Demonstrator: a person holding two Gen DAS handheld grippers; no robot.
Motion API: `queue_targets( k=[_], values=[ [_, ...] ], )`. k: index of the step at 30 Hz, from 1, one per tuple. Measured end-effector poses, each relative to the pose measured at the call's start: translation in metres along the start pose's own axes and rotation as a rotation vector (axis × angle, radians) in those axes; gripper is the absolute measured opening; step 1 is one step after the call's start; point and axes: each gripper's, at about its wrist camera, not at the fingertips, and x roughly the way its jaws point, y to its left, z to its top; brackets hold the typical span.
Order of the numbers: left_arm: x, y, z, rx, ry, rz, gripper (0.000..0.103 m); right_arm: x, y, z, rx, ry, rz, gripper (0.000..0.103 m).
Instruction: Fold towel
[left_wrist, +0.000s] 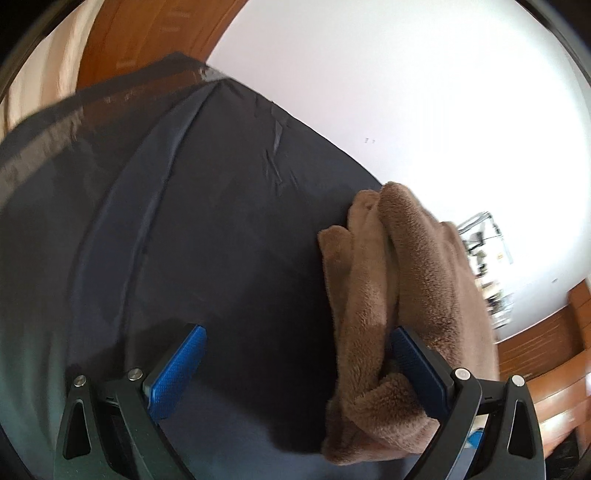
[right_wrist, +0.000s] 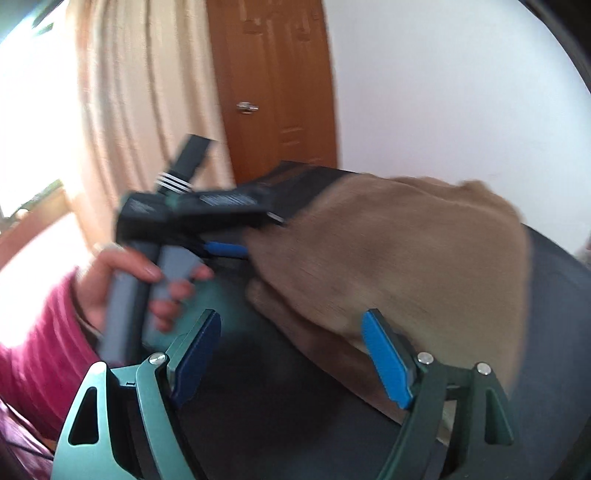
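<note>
Item 1: brown towel (left_wrist: 402, 295), fleecy, bunched w/ folds, lying on the dark-covered table (left_wrist: 221, 229) toward its right side; blurred in right wrist view.
My left gripper (left_wrist: 297, 369): jaws spread wide, nothing pinched; towel bunch wraps around the right blue pad.
My right gripper (right_wrist: 291, 354): jaws spread, empty, towel edge just behind the right pad.
Hand (right_wrist: 122, 280) w/ pink sleeve (right_wrist: 40, 350) grips the left gripper's grey handle.
Bkgd: wooden door (right_wrist: 273, 85), curtain (right_wrist: 147, 92), white wall (left_wrist: 406, 85).
</note>
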Motion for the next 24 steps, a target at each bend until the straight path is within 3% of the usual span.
queue_targets(
  k=[7, 13, 20, 24],
  values=[
    [0.002, 0.012, 0.002, -0.076, 0.041, -0.159, 0.102, -0.04, -0.03, -0.029, 0.112, -0.01, -0.125, 0.084],
    [0.004, 0.018, 0.003, -0.111, 0.073, -0.269, 0.102, -0.034, -0.04, -0.031, 0.127, 0.006, -0.193, 0.087],
    [-0.008, 0.027, 0.003, -0.101, 0.058, -0.241, 0.102, -0.037, -0.047, -0.029, 0.166, -0.001, -0.228, 0.087],
    [-0.007, 0.039, -0.002, -0.17, 0.095, -0.328, 0.102, -0.043, -0.051, -0.03, 0.178, -0.016, -0.236, 0.089]
  ],
)
